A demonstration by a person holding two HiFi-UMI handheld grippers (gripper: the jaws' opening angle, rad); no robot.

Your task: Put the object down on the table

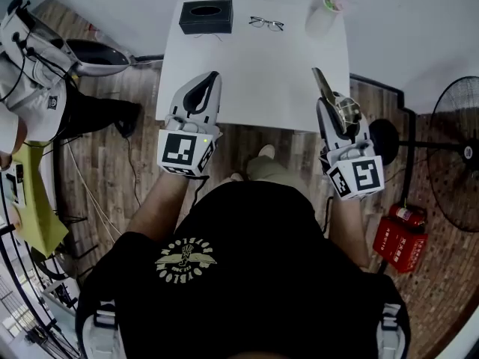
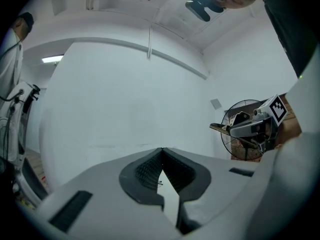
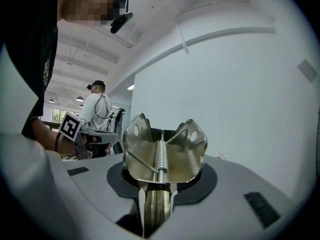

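White table — black box, head view only

We find the bench bare nearer than the tissue box; glasses and a cup stand to its right.

**Clip's lower half lost between the jaws**

In the right gripper view the metal clip shows only its wings and spring. Its handles vanish down between the right gripper's jaws. In the head view, the cup far ahead of the jaws is too blurred to tell its contents. The picture's edge cuts the fan off to their right.
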